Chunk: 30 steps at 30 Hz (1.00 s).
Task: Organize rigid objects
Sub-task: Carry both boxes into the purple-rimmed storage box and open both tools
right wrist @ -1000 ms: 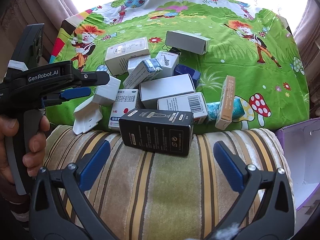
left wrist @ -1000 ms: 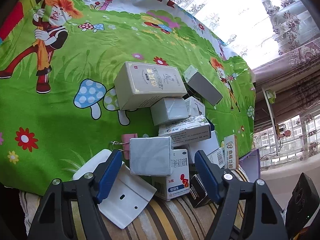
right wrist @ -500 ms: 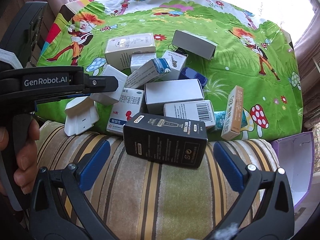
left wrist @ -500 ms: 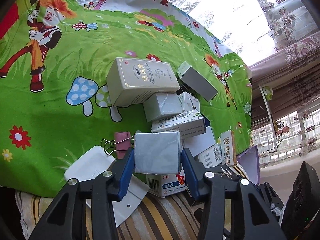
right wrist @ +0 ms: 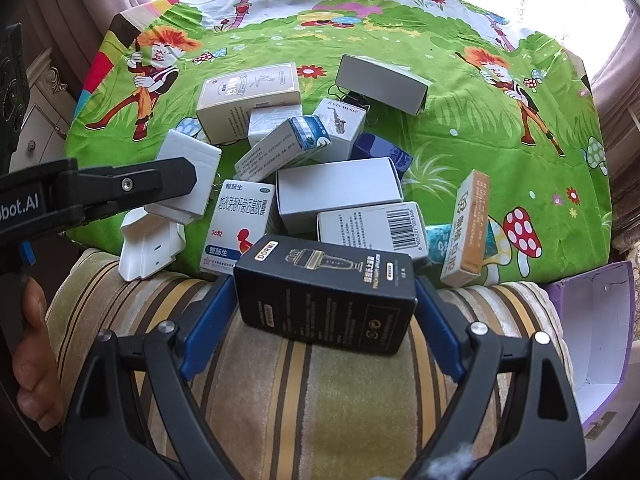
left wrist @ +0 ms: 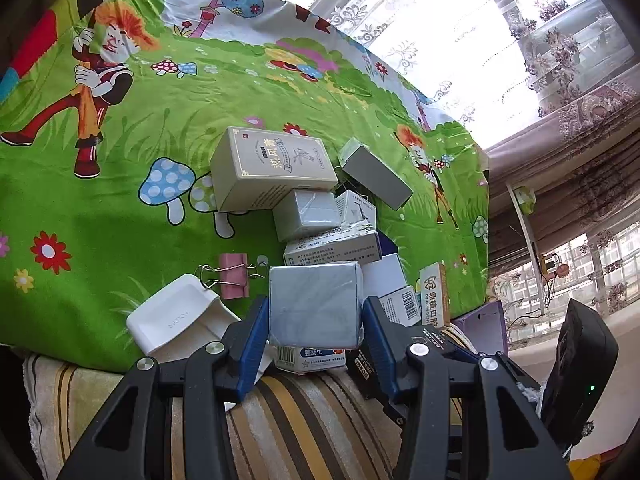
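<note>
A heap of small cartons lies on a green cartoon cloth [left wrist: 120,208]. My left gripper [left wrist: 314,310] is shut on a pale grey carton [left wrist: 316,296] and holds it just above the heap. The right wrist view shows that same grey carton [right wrist: 190,156] at the left, behind one black finger [right wrist: 160,180]. A black carton with gold print [right wrist: 328,296] lies on the striped cushion [right wrist: 320,400]. My right gripper [right wrist: 324,280] straddles it with its jaws closing. The blue pads stand at the carton's two short ends, with no firm press visible.
A white plastic piece [left wrist: 176,320] and a pink binder clip [left wrist: 234,276] lie left of the heap. An open purple box [right wrist: 592,328] stands at the right. A tall orange-edged carton [right wrist: 468,228] leans at the cloth's front edge. A hand [right wrist: 32,368] holds the left gripper's handle.
The left jaws came together on the grey carton and raised it a little off the heap. The right jaws, wide apart before, have drawn in to the black carton's ends.
</note>
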{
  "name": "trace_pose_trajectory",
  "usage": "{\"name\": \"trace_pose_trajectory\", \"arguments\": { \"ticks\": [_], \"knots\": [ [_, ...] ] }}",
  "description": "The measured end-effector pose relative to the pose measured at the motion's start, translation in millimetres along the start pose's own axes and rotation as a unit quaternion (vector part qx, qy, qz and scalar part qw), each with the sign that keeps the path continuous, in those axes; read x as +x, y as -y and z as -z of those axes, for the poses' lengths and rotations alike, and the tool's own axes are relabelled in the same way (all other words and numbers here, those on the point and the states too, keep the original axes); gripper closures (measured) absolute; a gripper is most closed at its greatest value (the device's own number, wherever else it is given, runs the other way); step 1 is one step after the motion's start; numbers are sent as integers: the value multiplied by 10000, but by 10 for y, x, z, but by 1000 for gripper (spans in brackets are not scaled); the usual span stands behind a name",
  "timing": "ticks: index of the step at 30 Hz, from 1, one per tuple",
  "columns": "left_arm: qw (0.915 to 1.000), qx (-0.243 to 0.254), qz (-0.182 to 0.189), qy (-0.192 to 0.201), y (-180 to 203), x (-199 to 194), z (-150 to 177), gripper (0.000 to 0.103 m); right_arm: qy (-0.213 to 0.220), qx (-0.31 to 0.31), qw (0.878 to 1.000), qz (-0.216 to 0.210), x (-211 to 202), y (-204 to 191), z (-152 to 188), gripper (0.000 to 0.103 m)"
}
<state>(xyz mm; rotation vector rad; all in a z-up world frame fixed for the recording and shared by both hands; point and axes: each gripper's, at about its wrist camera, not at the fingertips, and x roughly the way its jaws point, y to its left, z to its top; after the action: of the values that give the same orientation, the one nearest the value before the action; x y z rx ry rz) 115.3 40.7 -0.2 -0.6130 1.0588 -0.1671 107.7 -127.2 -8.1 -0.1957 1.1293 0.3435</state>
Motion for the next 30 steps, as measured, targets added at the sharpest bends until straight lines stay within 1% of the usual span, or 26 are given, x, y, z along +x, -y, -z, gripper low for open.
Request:
{"name": "trace_pose_trajectory", "arguments": {
  "ticks": [5, 7, 12, 16, 23, 30],
  "knots": [
    [9999, 23, 137, 96, 134, -79, 96, 55, 304, 132, 9993, -173, -201, 142, 71, 14],
    [9997, 44, 234, 101, 217, -89, 140, 55, 442, 223, 9986, -166, -288, 239, 115, 14],
    [9986, 224, 479, 0, 498, -48, 285, 55, 781, 471, 9958, -67, -513, 553, 254, 14],
    [9967, 397, 690, -157, 764, 48, 414, 55, 950, 759, 9926, 11, -659, 846, 434, 14],
    [9913, 688, 1026, -446, 1264, 258, 635, 55, 1218, 1421, 9821, 215, -922, 1476, 757, 14],
    [9836, 982, 1345, -693, 1798, 469, 824, 55, 1354, 2166, 9658, 457, -1103, 2136, 1070, 14]
  ]
}}
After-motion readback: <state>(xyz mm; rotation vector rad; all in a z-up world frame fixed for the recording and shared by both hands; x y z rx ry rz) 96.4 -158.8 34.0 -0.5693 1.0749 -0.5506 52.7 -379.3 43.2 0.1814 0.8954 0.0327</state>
